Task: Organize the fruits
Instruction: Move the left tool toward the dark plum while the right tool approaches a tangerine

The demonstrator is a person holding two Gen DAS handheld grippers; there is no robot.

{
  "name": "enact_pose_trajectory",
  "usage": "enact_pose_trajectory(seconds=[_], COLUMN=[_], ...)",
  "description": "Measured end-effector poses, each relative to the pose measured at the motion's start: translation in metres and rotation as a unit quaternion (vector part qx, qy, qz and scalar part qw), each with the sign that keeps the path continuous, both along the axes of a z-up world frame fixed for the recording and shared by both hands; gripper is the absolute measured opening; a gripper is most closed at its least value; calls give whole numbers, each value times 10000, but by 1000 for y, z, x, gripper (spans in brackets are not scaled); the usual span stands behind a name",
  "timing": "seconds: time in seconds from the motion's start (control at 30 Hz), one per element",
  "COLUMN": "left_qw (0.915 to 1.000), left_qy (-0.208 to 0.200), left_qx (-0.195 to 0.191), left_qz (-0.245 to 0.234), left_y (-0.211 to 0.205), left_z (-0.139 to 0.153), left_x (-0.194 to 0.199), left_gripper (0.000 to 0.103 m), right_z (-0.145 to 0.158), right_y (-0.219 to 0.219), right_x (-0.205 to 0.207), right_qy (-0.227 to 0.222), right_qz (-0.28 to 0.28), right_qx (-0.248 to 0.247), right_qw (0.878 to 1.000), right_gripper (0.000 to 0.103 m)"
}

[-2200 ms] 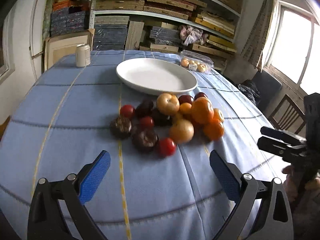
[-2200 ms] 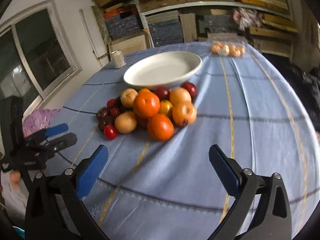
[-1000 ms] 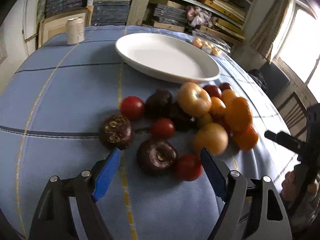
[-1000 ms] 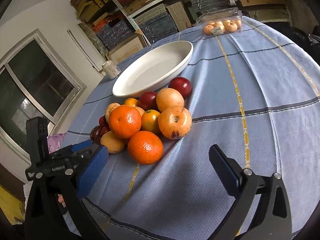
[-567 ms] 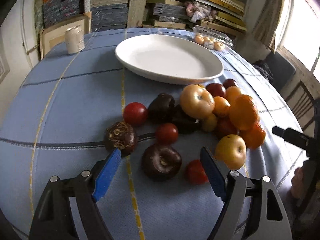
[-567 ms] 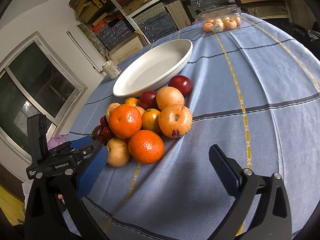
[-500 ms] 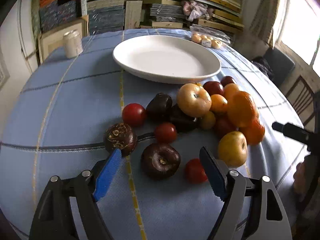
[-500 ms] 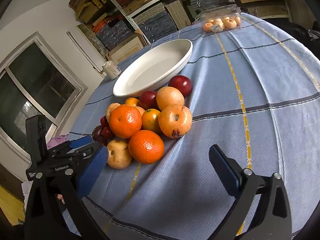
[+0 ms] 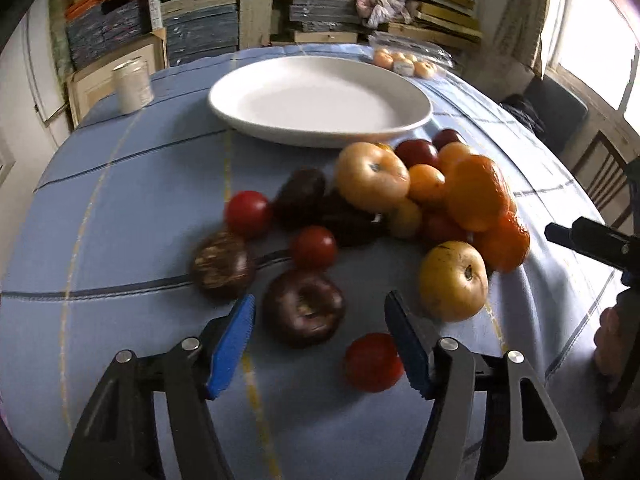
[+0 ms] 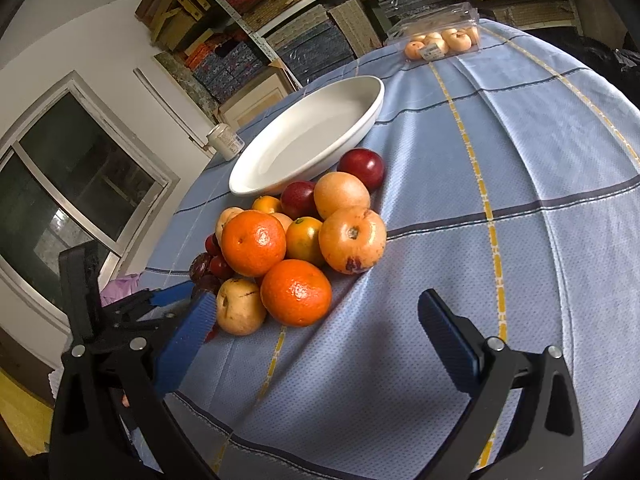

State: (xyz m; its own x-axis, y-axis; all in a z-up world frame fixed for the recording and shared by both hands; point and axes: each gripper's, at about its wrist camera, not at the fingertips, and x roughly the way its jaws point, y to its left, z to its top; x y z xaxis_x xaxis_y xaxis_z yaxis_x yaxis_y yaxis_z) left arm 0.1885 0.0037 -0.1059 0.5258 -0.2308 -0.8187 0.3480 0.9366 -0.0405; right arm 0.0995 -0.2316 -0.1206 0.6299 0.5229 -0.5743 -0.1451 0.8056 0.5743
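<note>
Hidden and cut-off parts

The red tomato (image 9: 373,361) is partly behind the left tool's (image 9: 320,312) right finger; the right tool (image 9: 592,240) is cut by the frame edge, and the far packaged fruits (image 9: 404,62) are blurred.

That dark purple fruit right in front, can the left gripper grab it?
Probably yes. The left gripper is open and has just been closing, with the dark fruit between its fingers and nothing over it. A red tomato sits by the right finger and might get bumped.
</note>
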Motion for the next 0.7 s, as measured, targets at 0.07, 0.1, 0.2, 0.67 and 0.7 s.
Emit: enact_pose_trajectory(seconds=[0.07,0.1,0.2,0.67,0.7], left_qw=[10000,9999,9994,9969,9966], left_qy=[48,91,222,674,718], left_qx=[-41,-91,-271,231,215], left_qz=[35,47,50,-325,-338], left_y=[0,2,12,2,4], left_z=[-2,-2,-1,2,4], left_x=[4,3,1,14,13], left_gripper=[68,68,58,58,56], right_z=[0,0,0,-2,-2], right_y=[0,0,0,-3,-3], right_x=[0,0,0,-1,-1], right_qy=[-2,-2,13,85,96], right_qz=[0,3,18,-34,-39], right_qx=[17,25,65,182,205], right_qw=[10000,10000,10000,9998,9997], right_gripper=[99,99,99,99,99])
